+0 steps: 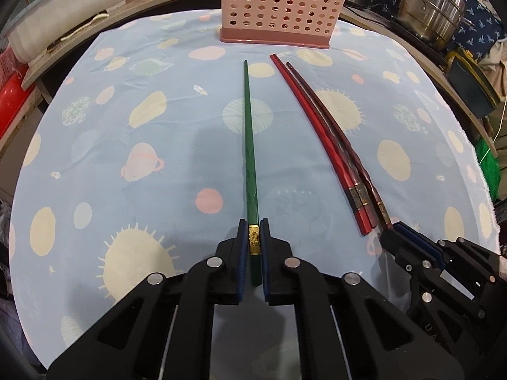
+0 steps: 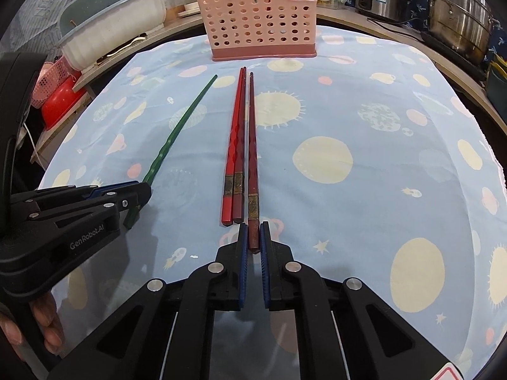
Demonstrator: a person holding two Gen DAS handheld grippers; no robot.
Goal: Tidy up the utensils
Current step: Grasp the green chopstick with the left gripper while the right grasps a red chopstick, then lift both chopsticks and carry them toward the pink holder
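My left gripper [image 1: 253,237] lies low over the cloth [image 1: 158,158], clamped on the green chopstick [image 1: 248,133]. My right gripper [image 2: 253,237], level beside it, pinches the dark red chopstick [image 2: 252,158].

Showing a pale blue tablecloth [image 1: 177,120] printed with cream suns, pink and cream planets, and small white rockets and stars. Lying on it, a dark green chopstick [image 1: 250,145] wearing a gold embossed band, a bright red chopstick [image 2: 233,145], and two dark maroon chopsticks [image 2: 252,145] with tarnished gold bands. Standing beyond, a salmon-pink utensil basket [image 2: 256,25] dotted with round holes over a darker pink base. Framing both views, black grippers carrying blue finger pads [image 1: 242,253].
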